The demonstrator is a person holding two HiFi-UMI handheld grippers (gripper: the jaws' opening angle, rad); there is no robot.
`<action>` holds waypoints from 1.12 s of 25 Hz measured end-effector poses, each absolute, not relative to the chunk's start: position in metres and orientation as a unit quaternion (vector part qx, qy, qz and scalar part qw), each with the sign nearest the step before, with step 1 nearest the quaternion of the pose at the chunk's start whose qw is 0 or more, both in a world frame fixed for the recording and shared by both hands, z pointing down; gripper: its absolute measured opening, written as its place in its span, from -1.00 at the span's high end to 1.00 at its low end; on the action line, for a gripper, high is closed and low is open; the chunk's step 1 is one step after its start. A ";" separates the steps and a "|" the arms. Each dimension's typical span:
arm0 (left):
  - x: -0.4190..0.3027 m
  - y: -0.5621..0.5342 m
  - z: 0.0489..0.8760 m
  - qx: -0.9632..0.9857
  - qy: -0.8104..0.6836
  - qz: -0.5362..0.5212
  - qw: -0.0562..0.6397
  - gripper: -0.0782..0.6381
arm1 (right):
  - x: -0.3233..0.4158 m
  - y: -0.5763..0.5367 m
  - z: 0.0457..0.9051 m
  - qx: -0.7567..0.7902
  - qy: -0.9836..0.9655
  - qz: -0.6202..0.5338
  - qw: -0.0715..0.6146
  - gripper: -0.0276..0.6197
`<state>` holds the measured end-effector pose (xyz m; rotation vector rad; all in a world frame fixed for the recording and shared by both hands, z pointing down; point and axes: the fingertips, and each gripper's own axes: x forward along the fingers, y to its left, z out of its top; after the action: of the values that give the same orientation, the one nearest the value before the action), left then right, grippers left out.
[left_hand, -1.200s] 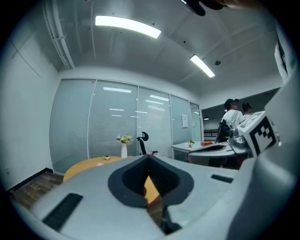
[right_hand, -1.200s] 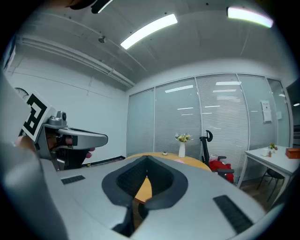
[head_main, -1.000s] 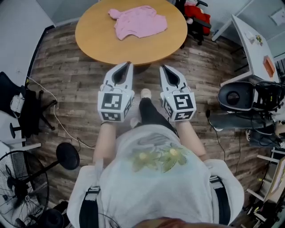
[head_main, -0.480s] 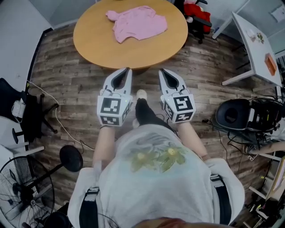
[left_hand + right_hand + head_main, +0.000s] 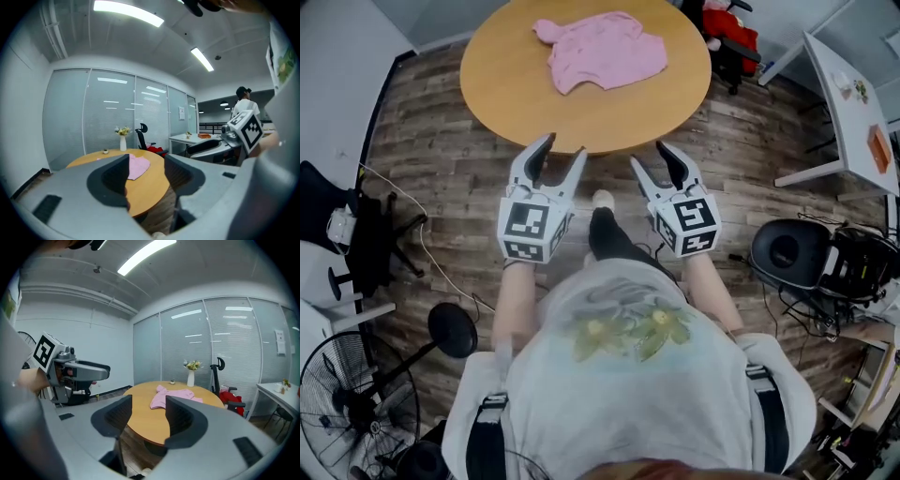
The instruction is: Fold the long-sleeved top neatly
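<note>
At left, left hand-held gripper (image 5: 562, 150): jaws apart, just been opening, nothing between them, short of the near edge of the round worktop (image 5: 506, 89). Could pinch a single layer or only a cuff on reaching in (top well apart from it, so approach angle not settled).

In the middle, pink long-sleeved top (image 5: 605, 49): on the far half of the worktop, crumpled, not yet folded. Could slide toward the far rim if gripped unevenly. Could bunch instead of flattening.

At right, right hand-held gripper (image 5: 654, 157): likewise spread, just been opening, empty, also short of the edge. Could pull out of step with the left one and skew the fold line.

Hard to make out: sleeves and collar, bunched into the body of the top. Cannot tell front from back. Part of the top behind the left jaw in the left gripper view. Vase with flowers (image 5: 123, 140) at the worktop's far side, outside the head view. Could get knocked during a wide spread.
</note>
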<state>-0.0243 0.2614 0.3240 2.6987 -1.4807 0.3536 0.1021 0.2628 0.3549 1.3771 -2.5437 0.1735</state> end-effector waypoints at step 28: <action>-0.082 0.054 0.447 0.817 -0.409 0.403 -0.057 0.05 | 0.104 0.065 0.440 0.425 -0.861 0.068 0.270 0.19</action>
<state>-0.0817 0.0542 0.4469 2.6622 -1.3339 1.3148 0.1043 0.0648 0.4405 1.1453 -2.3217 0.1835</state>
